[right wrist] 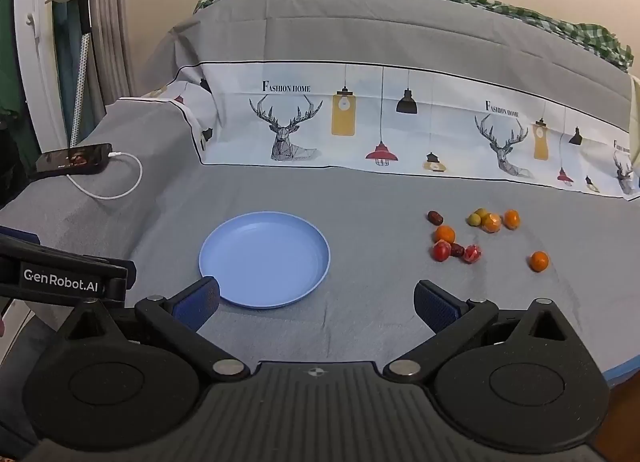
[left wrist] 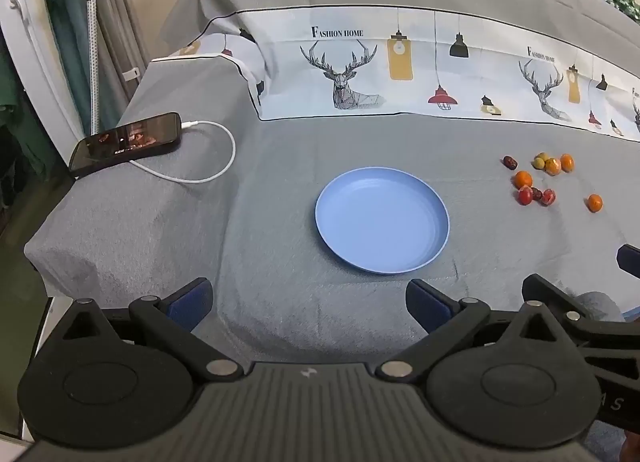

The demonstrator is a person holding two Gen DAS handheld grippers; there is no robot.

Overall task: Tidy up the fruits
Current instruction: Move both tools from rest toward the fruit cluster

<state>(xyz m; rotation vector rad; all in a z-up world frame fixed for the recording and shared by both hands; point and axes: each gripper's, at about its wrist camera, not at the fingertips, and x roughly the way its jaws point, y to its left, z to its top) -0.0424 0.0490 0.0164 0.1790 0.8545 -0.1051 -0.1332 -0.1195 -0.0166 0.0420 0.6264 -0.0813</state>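
A blue plate (left wrist: 382,220) lies empty on the grey cloth; it also shows in the right wrist view (right wrist: 264,258). To its right lies a loose cluster of small fruits (left wrist: 540,182): orange ones, red ones, greenish ones and dark dates, also in the right wrist view (right wrist: 472,236). One orange fruit (right wrist: 539,261) lies apart at the right. My left gripper (left wrist: 308,302) is open and empty, in front of the plate. My right gripper (right wrist: 316,304) is open and empty, near the plate's front right edge.
A black phone (left wrist: 126,142) on a white charging cable (left wrist: 216,158) lies at the back left on a raised fold. A printed deer cloth (left wrist: 360,70) rises behind. The cloth's edge drops off at the left. The left gripper's body (right wrist: 60,278) shows at the right view's left.
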